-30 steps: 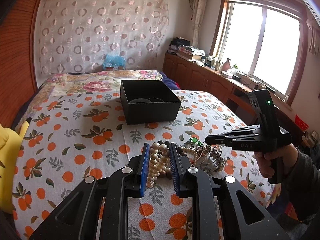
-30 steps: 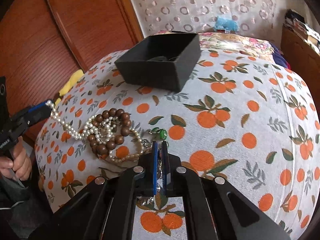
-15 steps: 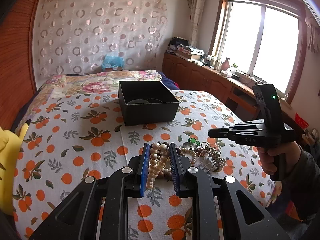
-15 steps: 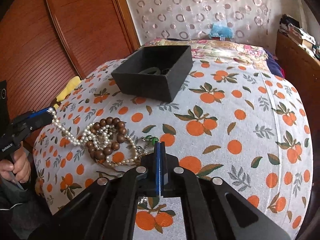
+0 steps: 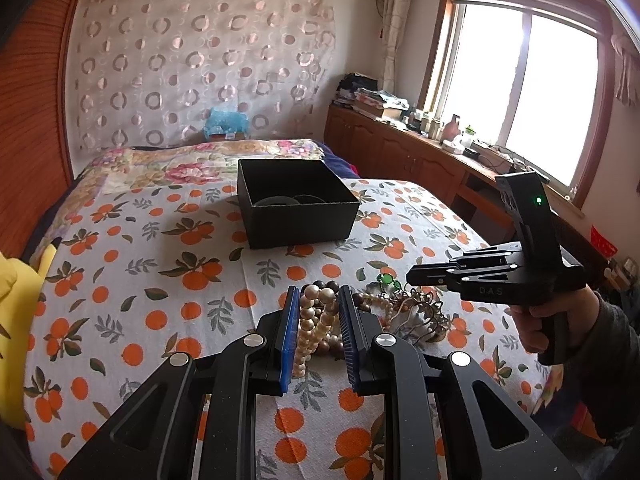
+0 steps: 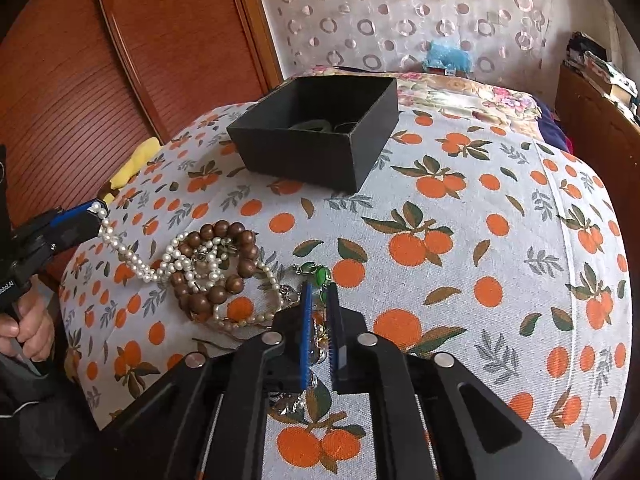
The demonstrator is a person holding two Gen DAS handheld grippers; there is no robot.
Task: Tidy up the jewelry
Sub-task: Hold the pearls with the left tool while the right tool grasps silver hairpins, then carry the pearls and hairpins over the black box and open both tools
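Observation:
A tangle of jewelry lies on the orange-print bedspread: a white pearl necklace (image 6: 132,258), a brown wooden bead bracelet (image 6: 218,264), a green-stone piece (image 6: 316,270) and metal chains. My left gripper (image 5: 318,312) is shut on the pearl necklace (image 5: 314,322), whose strand runs taut from its tips (image 6: 96,212) to the pile. My right gripper (image 6: 319,312) hovers over the chains with a narrow gap between its jaws; it also shows in the left wrist view (image 5: 416,278). An open black box (image 5: 296,208) holding dark rings stands farther back, also seen in the right wrist view (image 6: 320,132).
A yellow object (image 5: 12,320) lies at the bed's left edge. A wooden headboard wall (image 6: 120,80) stands beyond it. A wooden cabinet (image 5: 420,160) with clutter runs under the window on the right.
My right gripper rose off the pile and its jaws parted from fully closed to a narrow gap. My left gripper kept its hold on the pearls and lifted slightly.

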